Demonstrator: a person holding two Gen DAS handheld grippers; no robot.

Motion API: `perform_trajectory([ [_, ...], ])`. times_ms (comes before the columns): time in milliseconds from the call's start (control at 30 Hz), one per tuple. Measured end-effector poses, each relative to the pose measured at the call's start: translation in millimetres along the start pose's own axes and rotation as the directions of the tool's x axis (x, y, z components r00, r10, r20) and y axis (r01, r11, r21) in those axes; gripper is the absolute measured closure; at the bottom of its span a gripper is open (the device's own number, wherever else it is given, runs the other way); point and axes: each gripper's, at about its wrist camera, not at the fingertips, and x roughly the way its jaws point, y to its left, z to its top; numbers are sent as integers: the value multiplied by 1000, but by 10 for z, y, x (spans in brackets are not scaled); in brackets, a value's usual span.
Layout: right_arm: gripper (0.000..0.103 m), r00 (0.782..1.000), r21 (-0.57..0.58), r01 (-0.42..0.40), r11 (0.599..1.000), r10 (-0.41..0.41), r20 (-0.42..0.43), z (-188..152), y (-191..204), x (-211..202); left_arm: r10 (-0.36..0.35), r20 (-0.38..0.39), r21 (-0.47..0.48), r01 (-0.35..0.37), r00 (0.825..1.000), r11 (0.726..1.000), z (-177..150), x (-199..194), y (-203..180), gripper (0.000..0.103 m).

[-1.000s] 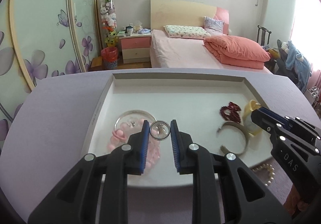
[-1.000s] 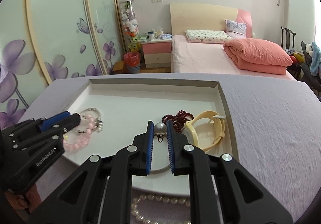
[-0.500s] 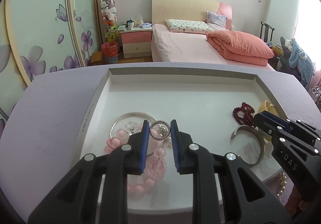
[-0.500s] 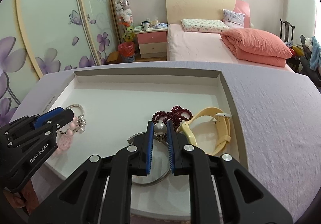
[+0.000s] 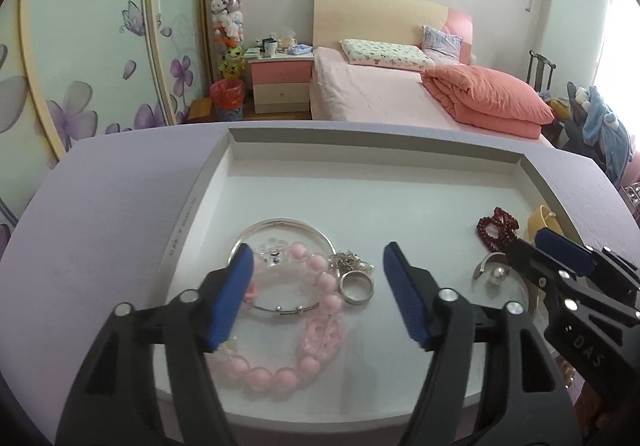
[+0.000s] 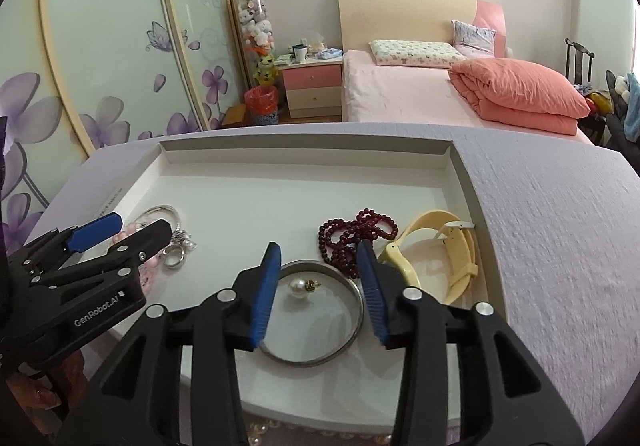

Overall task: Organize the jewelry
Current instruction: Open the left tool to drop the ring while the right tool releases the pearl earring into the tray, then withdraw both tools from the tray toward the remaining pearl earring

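Note:
A white tray (image 5: 200, 206) holds the jewelry. My left gripper (image 5: 316, 258) hangs low over its left part and its jaws are opening. The silver ring (image 5: 356, 286) lies loose on the tray floor between them, beside a pink bead bracelet (image 5: 280, 370) and a thin silver bangle (image 5: 280, 224). My right gripper (image 6: 319, 250) is also opening. A pearl earring (image 6: 298, 288) lies free between its fingers, inside a grey bangle (image 6: 354, 322). Neither gripper's pads touch anything.
Dark red beads (image 6: 352, 240) and a yellow strap (image 6: 452, 258) lie by the tray's right wall. A pearl string (image 6: 260, 430) rests on the purple cloth (image 6: 560, 246) in front of the tray. The tray's far half is bare. A bed stands behind.
Both grippers went from shut to open. The ring left the left jaws and lies by the pink bracelet. The pearl earring left the right jaws and lies inside the grey bangle.

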Motion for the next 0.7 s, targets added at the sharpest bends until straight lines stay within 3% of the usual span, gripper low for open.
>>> perform_trajectory([
  [700, 61, 998, -10, -23, 1000, 24, 51, -89, 11, -359, 27, 53, -31, -26, 998, 999, -172, -371, 142, 33],
])
